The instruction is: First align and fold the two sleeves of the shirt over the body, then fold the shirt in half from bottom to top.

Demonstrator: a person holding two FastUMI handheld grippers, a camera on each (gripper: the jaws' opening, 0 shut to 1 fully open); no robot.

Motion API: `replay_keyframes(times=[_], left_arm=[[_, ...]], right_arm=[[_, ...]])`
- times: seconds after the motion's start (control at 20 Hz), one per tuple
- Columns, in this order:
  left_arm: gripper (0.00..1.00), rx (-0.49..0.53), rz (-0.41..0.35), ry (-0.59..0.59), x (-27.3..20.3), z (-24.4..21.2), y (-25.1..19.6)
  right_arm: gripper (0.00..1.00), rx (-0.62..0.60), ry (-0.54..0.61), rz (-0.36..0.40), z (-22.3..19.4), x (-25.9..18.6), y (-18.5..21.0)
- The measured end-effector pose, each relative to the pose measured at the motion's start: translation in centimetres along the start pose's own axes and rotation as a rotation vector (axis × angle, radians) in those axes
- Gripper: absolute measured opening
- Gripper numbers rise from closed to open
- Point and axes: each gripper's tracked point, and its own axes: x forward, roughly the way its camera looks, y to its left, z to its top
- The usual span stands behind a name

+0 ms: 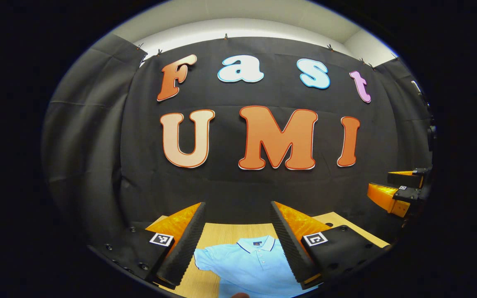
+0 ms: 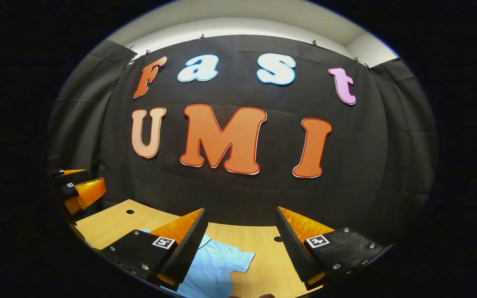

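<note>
A light blue polo shirt (image 1: 249,265) lies flat on the wooden table (image 1: 230,232), collar toward the booth wall. In the left gripper view my left gripper (image 1: 237,244) hangs open above the collar and chest, touching nothing. The right gripper (image 1: 400,188) shows far off at the right edge of that view. In the right gripper view my right gripper (image 2: 238,244) is open above the shirt's sleeve (image 2: 232,260), which spreads out sideways on the table (image 2: 263,244). The left gripper (image 2: 79,188) appears at the left edge there.
The black cloth wall (image 1: 238,186) stands close behind the table's far edge. Small round holes (image 2: 130,211) mark the tabletop. Bare wood lies to the right of the sleeve in the right gripper view.
</note>
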Motion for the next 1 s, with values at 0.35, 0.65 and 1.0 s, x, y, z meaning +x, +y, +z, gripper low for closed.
replay_keyframes(times=[0.35,0.65,1.0], left_arm=[[0.98,-0.005,0.020,-0.002,0.0,0.0,-0.1],[0.98,0.017,0.052,-0.016,-0.4,0.5,0.2],[0.98,0.039,0.103,0.002,-0.5,-0.1,0.5]], right_arm=[[0.99,0.017,0.024,0.016,-1.0,0.8,-0.2],[0.99,-0.021,0.112,0.003,-4.2,2.8,-1.4],[0.99,-0.045,0.298,0.010,-10.5,6.2,-2.4]])
